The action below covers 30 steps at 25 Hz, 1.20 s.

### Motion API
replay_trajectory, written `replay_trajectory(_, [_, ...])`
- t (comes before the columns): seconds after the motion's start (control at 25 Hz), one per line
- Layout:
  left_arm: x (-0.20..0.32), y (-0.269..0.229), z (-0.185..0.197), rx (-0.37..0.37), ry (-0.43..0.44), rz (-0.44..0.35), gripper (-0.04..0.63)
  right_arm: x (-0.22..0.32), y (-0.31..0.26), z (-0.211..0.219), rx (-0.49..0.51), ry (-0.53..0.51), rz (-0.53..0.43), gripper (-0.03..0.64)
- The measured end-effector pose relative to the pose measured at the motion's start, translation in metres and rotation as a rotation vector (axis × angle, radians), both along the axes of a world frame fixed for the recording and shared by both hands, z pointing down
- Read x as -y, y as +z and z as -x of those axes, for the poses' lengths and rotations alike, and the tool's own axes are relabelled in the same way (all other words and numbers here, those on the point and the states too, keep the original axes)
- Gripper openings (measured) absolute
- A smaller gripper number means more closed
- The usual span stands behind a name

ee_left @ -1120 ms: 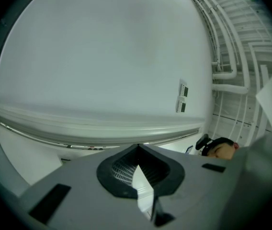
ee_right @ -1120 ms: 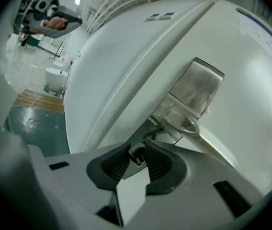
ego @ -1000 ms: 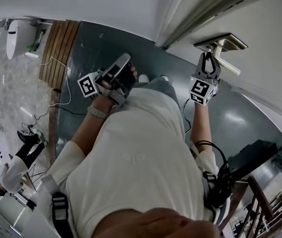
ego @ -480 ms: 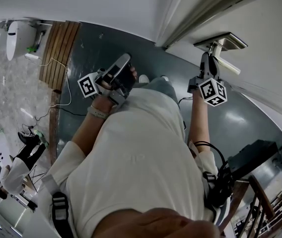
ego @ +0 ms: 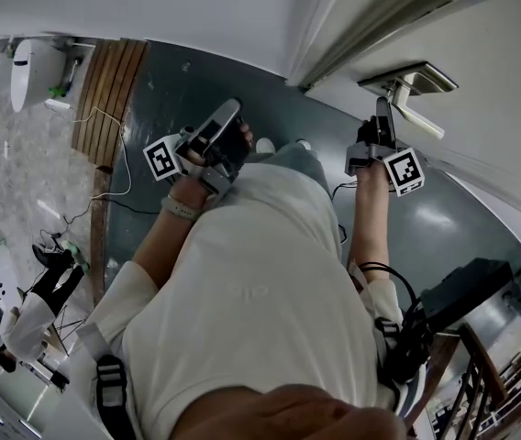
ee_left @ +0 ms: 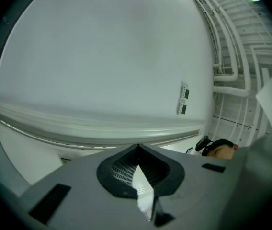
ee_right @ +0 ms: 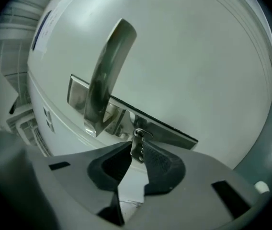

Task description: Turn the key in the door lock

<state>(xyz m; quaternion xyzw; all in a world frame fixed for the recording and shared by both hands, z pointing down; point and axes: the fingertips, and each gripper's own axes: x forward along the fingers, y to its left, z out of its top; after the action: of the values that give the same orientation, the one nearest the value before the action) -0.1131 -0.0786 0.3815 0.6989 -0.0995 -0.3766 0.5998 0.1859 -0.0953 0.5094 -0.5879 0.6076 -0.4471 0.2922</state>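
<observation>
The silver key (ee_right: 137,146) sticks out of the lock cylinder (ee_right: 139,133) in the metal lock plate (ee_right: 170,131) on the white door (ee_right: 188,61). My right gripper (ee_right: 137,152) is shut on the key's head, one dark pad on each side. The lever handle (ee_right: 103,78) juts out above and left of the key. From the head view the right gripper (ego: 382,110) reaches up to the lock plate (ego: 430,73), with its marker cube turned to the right. My left gripper (ego: 231,111) hangs at the person's left, shut and holding nothing, away from the door.
In the left gripper view a white wall (ee_left: 102,56) and pipes (ee_left: 227,56) fill the frame. A dark grey floor (ego: 169,90) lies below, with a wooden strip (ego: 105,90) at its left. A black case (ego: 467,291) sits at the lower right, and another person (ego: 31,305) stands at the far left.
My right gripper has rolled about its own axis at the lock; its marker cube swung from under the jaws to the right side. The left gripper stayed still.
</observation>
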Motion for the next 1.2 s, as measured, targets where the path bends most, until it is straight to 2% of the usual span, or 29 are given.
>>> replay_trajectory(0.28, [-0.002,0.001,0.0,-0.003,-0.003,0.0,0.009,-0.003,0.004,-0.005,0.189,0.023,-0.039,0.074])
replay_trajectory(0.48, [-0.003,0.002,-0.001,-0.003,-0.004,0.002,0.009,-0.004,0.008,-0.007,0.448,0.057,-0.101,0.071])
replay_trajectory(0.68, [-0.004,0.002,-0.003,0.001,0.003,0.001,0.009,-0.005,0.013,-0.009,0.66,0.081,-0.168,0.071])
replay_trajectory(0.8, [-0.004,0.001,-0.002,0.004,0.005,0.002,0.009,-0.004,0.017,-0.008,0.811,0.103,-0.227,0.04])
replay_trajectory(0.96, [-0.004,0.001,-0.002,0.008,0.006,0.002,0.009,-0.005,0.018,-0.006,0.864,0.098,-0.27,0.04])
replay_trajectory(1.2, [-0.002,0.0,-0.001,0.008,0.007,0.005,0.009,-0.004,0.017,-0.002,0.877,0.08,-0.275,0.04])
